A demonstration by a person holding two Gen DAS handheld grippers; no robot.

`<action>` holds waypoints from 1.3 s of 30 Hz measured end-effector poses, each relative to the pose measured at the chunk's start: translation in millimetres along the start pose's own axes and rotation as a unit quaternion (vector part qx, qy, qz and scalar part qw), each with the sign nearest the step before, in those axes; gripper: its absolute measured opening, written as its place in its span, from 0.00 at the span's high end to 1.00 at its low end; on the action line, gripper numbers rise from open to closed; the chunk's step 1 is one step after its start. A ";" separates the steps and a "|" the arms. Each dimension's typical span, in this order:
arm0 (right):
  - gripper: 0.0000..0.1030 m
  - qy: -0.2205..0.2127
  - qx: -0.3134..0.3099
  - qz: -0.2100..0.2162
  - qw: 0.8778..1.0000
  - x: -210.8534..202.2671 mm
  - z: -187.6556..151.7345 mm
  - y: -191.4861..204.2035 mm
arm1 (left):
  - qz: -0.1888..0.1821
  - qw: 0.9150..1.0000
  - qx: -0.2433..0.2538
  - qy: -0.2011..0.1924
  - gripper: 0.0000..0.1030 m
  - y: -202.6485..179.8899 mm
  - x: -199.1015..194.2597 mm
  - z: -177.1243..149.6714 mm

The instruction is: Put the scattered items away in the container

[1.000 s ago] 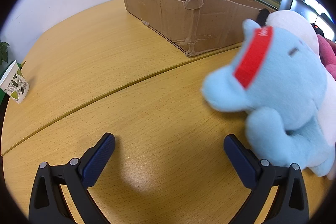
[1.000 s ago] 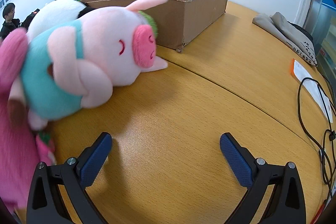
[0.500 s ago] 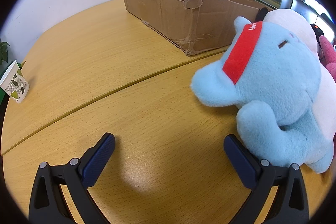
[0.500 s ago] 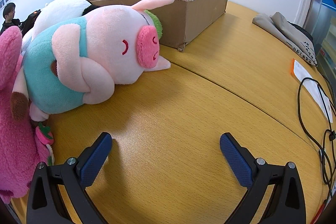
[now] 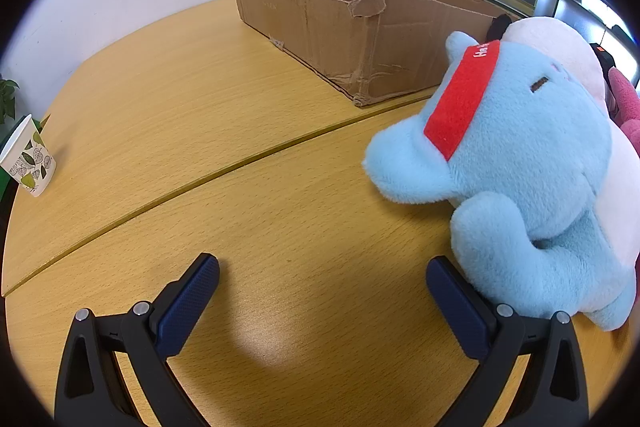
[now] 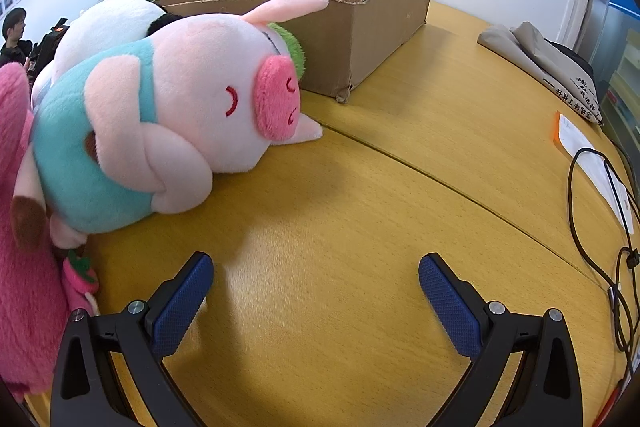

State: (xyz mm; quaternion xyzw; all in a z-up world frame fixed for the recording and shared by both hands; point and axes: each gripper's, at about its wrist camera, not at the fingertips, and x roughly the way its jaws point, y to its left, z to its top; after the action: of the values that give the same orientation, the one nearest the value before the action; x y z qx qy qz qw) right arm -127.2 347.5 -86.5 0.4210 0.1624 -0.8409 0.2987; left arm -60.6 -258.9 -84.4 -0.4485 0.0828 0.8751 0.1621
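Left and right wrist views of a wooden bench (image 5: pixel 192 115) bearing a heap of soft toys and a shallow cardboard box (image 5: pixel 360 27). The left gripper (image 5: pixel 322 291) hovers low over bare wood with its blue-padded fingers (image 5: pixel 188 303) spread wide, holding nothing; its right finger lies just beside the foot of a light blue plush elephant (image 5: pixel 520 155) with a red headband, which lies on the bench against a white plush toy (image 5: pixel 556 43) behind it. The right gripper (image 6: pixel 316 287) is likewise spread wide and empty above the bench, with a pink pig plush (image 6: pixel 188 107) in a teal top lying on its side ahead and to its left. A shaggy magenta plush (image 6: pixel 20 267) fills the left edge of that view, just beside the left finger. The cardboard box (image 6: pixel 360 39) stands behind the toys, close to the pig's head; whether they touch cannot be told. No toy is seen inside it. A leaf-patterned paper cup (image 5: pixel 28 163) stands near the bench's far left edge; a black cable (image 6: pixel 588 219), papers (image 6: pixel 592 163) and a folded cloth bag (image 6: pixel 552 67) lie at the right.
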 end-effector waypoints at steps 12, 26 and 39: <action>0.00 0.000 0.024 -0.018 1.000 3.1 4.9 1.0 | 0.032 0.998 -0.045 -0.001 0.00 -3.9 -4.6 -1.3; 0.00 -0.100 0.120 -0.068 0.985 -109.2 -27.7 30.9 | 0.047 0.964 -0.152 -0.213 0.01 -119.0 -164.2 -29.6; 0.00 -0.209 0.168 -0.013 0.963 -164.6 -48.0 167.4 | -0.049 0.968 -0.170 -0.179 0.01 -262.6 -126.6 6.6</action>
State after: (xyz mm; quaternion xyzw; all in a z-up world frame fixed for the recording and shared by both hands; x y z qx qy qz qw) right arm 85.9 304.2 13.9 0.2780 -0.0416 -0.9293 0.2396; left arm 97.4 -38.3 22.3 -0.3095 -0.1194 0.9331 0.1387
